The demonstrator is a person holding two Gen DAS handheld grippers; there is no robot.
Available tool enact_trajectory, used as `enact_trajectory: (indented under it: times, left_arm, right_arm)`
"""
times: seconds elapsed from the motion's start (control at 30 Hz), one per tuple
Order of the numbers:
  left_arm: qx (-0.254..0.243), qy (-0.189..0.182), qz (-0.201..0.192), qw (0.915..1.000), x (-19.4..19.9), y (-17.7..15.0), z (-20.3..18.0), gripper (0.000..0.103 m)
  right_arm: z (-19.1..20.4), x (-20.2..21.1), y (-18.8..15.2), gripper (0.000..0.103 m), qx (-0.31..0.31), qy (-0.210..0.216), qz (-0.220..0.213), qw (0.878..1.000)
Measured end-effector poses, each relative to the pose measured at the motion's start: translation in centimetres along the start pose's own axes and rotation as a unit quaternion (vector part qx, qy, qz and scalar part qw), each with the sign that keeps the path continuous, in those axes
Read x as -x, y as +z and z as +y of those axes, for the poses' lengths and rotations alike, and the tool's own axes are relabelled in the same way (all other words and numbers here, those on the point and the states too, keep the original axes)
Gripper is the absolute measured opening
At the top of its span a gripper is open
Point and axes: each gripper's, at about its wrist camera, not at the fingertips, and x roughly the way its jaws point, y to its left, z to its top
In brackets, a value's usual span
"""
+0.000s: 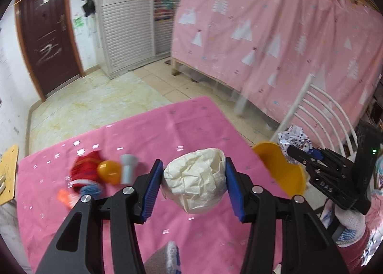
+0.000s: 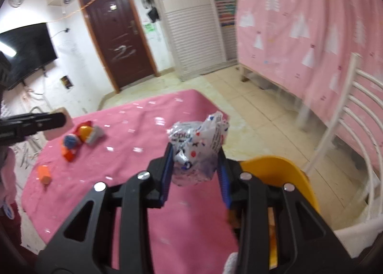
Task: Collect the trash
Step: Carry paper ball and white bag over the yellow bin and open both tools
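Note:
My left gripper (image 1: 194,184) is shut on a crumpled white paper ball (image 1: 195,184), held above the pink table cloth (image 1: 134,135). My right gripper (image 2: 195,166) is shut on a crumpled printed plastic wrapper (image 2: 197,149), held above the table's right side. That wrapper (image 1: 293,141) and the right gripper (image 1: 295,151) also show at the right of the left wrist view, over a yellow bin (image 1: 280,171). The yellow bin (image 2: 280,173) sits just right of my right gripper, partly hidden by it.
A pile of small toys (image 1: 100,173) lies on the cloth at the left, with an orange piece (image 2: 44,174) nearby. A white chair (image 2: 359,118) stands right of the table. A pink curtain (image 1: 275,29) hangs behind.

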Motion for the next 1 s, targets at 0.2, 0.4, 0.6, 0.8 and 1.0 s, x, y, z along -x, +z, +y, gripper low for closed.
enact_trajectory:
  times: [0.2, 0.4, 0.6, 0.8, 1.0]
  left_arm:
    - [-0.025, -0.025, 0.008, 0.9993, -1.7, 0.6, -4.3, 0.044]
    - [-0.026, -0.052, 0.011, 0.9983, -3.5, 1.5, -7.7, 0.044]
    - [-0.017, -0.102, 0.016, 0.9945, -5.9, 1.9, -10.5, 0.044]
    - [-0.011, -0.161, 0.024, 0.9867, -7.9, 1.9, -13.5, 0.055]
    - [-0.014, -0.164, 0.019, 0.9861, -8.2, 1.9, -15.1, 0.072]
  right_arm:
    - [-3.4, -1.2, -1.5, 0.033, -0.008, -0.047, 0.022, 0.999]
    - [-6.2, -1.9, -2.4, 0.053, -0.033, -0.056, 0.027, 0.998]
    - [-8.7, -0.4, -2.5, 0.053, -0.069, -0.071, 0.003, 0.995]
    - [-11.6, 1.6, -2.5, 0.056, -0.113, -0.089, -0.027, 0.989]
    - [-12.6, 2.4, -2.5, 0.058, -0.129, -0.088, -0.037, 0.987]
